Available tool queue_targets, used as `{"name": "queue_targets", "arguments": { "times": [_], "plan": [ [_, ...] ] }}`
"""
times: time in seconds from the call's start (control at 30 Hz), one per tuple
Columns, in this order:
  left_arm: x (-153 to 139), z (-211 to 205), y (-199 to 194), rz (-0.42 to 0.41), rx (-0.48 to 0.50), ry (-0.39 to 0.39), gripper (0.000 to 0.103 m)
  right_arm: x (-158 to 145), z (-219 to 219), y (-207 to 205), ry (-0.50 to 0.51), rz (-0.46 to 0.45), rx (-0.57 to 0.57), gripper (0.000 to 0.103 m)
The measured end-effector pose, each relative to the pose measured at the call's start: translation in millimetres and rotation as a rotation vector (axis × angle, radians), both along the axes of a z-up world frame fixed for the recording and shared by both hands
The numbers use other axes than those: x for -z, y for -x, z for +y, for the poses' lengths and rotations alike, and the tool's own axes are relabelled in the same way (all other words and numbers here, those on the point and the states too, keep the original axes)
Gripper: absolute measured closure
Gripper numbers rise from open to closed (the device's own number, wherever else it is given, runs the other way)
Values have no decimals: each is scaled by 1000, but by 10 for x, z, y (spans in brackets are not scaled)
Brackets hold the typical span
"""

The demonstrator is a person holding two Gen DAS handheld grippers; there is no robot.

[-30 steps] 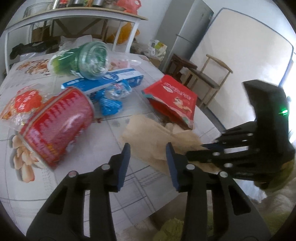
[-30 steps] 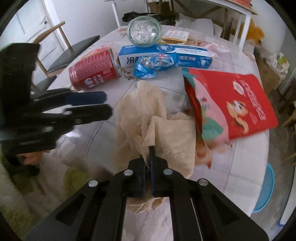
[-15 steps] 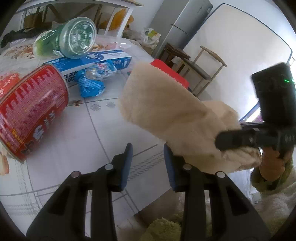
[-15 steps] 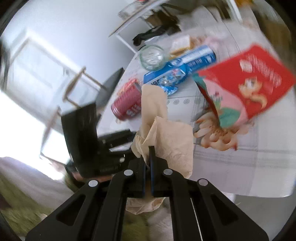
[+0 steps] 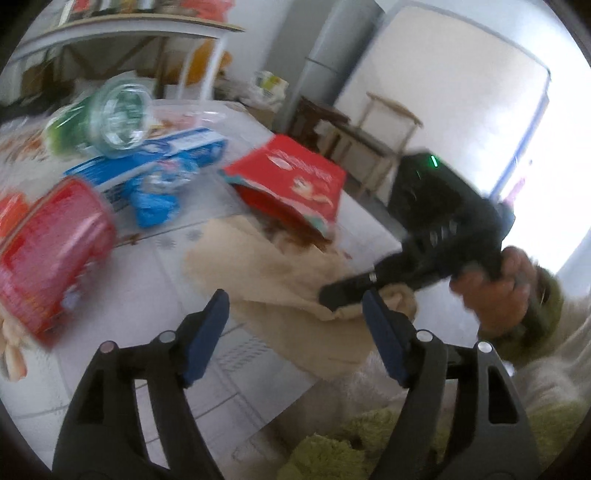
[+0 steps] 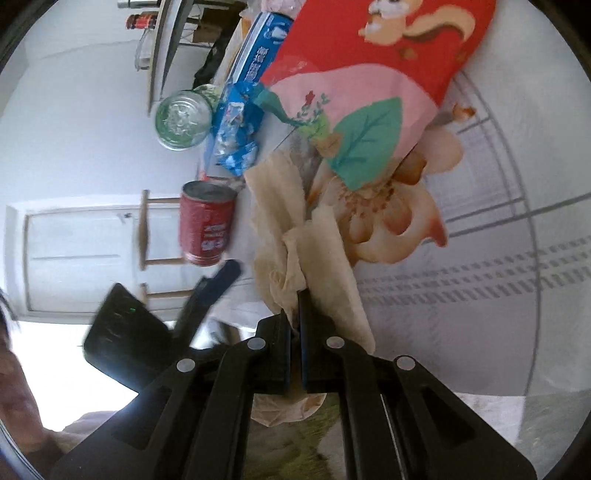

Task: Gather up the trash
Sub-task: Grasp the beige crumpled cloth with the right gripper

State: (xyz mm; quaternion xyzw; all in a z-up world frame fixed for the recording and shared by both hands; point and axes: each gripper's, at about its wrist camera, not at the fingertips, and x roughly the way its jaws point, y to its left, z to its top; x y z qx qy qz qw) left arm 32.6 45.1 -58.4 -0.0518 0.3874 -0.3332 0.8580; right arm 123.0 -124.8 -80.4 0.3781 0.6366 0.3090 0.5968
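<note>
My right gripper is shut on a crumpled beige paper napkin, held at the table's near edge; the view is rolled sideways. In the left wrist view the napkin droops onto the table with the right gripper pinching its right end. My left gripper is wide open and empty, its fingers on either side of the napkin's near edge. Other trash lies on the table: a red can, a blue wrapper, a blue box, a red snack bag and a green bottle.
The white tiled tablecloth ends just before my left gripper. A wooden chair and a grey fridge stand beyond the table on the right. A white shelf table stands behind. A white door shows in the right wrist view.
My right gripper lifted the napkin, then lowered it to the table edge and rolled sideways. My left gripper has opened much wider.
</note>
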Motion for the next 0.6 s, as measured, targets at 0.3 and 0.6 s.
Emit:
{"name": "queue_targets", "arguments": {
  "times": [0.3, 0.6],
  "plan": [
    [66, -264, 22, -24, 107, -66, 34, 85, 28, -6, -197, 87, -29, 99],
    [110, -233, 13, 15, 150, -15, 66, 169, -10, -37, -218, 132, -37, 97]
  ]
}}
